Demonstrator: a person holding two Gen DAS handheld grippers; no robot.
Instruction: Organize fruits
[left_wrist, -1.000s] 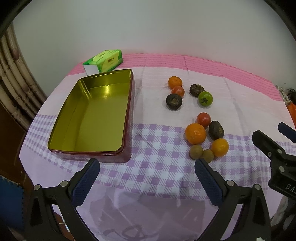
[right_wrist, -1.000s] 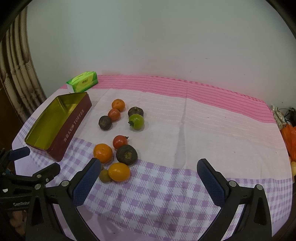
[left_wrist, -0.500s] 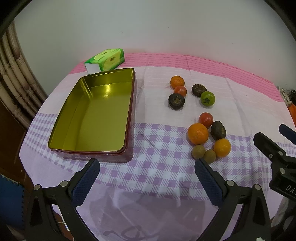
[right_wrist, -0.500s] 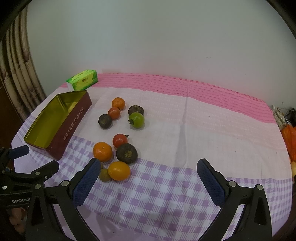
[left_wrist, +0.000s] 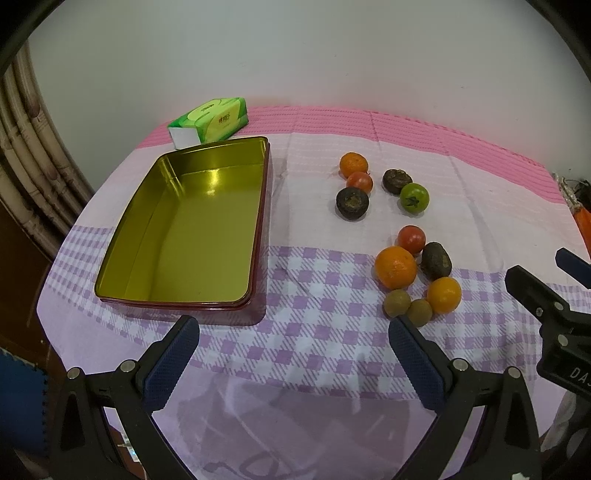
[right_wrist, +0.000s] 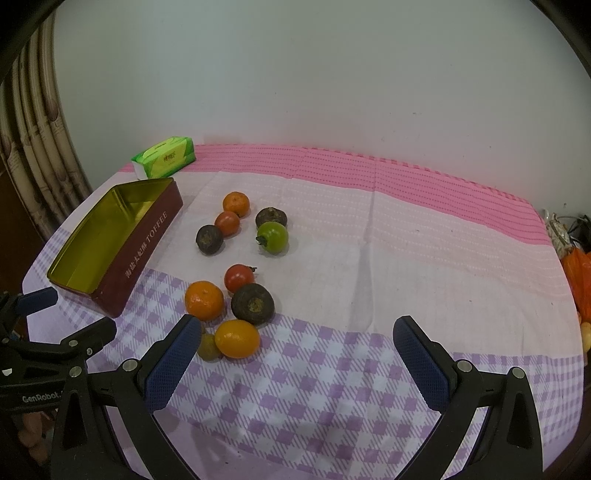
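Note:
An empty gold-lined red tin (left_wrist: 184, 229) (right_wrist: 110, 236) stands on the left of the cloth. Right of it lie several fruits in two clusters: an orange (left_wrist: 353, 164), a red tomato (left_wrist: 359, 181), dark fruits (left_wrist: 352, 203) and a green tomato (left_wrist: 414, 196) (right_wrist: 272, 238) farther back; nearer, a large orange (left_wrist: 396, 267) (right_wrist: 204, 300), a red tomato (left_wrist: 411, 238), a dark fruit (right_wrist: 253, 303), a yellow-orange fruit (right_wrist: 237, 338) and two small brown ones (left_wrist: 397, 302). My left gripper (left_wrist: 293, 352) is open and empty before the tin. My right gripper (right_wrist: 295, 354) is open and empty beside the near cluster.
A green tissue pack (left_wrist: 208, 122) (right_wrist: 164, 157) lies at the back left by the wall. The cloth-covered table (right_wrist: 406, 258) ends close to both grippers. Orange items (right_wrist: 578, 273) sit past the right edge. Bamboo furniture (left_wrist: 22, 147) stands at left.
Both grippers have moved slightly forward toward the fruits. Nothing was gripped or moved on the table.

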